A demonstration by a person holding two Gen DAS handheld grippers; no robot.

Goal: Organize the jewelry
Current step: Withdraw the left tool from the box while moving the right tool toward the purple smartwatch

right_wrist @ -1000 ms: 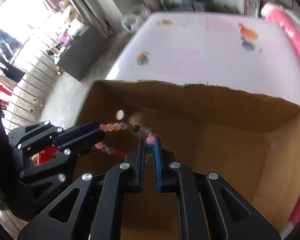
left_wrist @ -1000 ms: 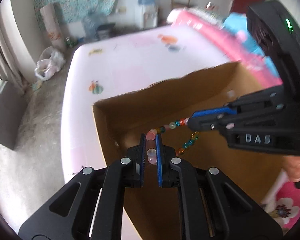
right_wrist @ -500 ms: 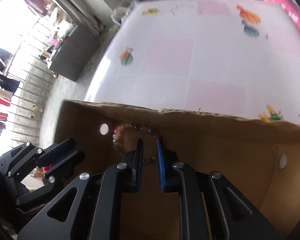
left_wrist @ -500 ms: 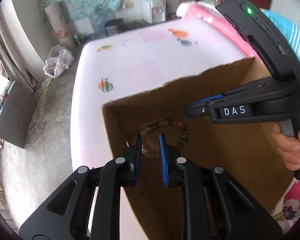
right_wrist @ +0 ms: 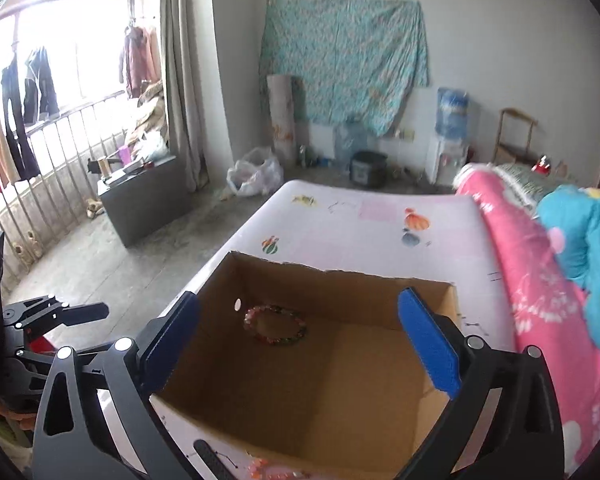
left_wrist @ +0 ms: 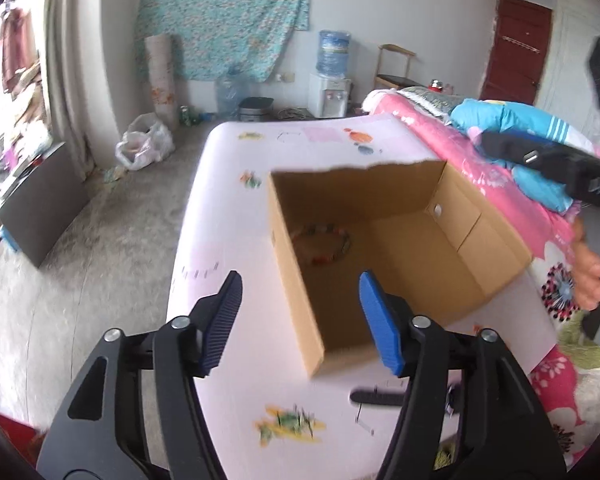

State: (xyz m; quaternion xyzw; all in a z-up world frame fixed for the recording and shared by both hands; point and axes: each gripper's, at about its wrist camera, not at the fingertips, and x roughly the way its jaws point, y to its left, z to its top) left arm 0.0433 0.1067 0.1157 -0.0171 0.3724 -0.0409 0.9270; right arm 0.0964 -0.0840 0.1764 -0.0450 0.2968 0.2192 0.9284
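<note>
Our left gripper (left_wrist: 300,316) and right gripper (right_wrist: 298,340) gape wide, holding nothing. The bead bracelet (right_wrist: 275,325) lies in the box's (right_wrist: 340,276) far-left corner (light, limp, slippery); we'd pinch across its strand.

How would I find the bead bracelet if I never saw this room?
Look on the pale pink mattress for the open cardboard box. On its floor, in the far left corner by a small round hole, lies the bead bracelet: a ring of multicoloured beads, the only thing inside.
</note>
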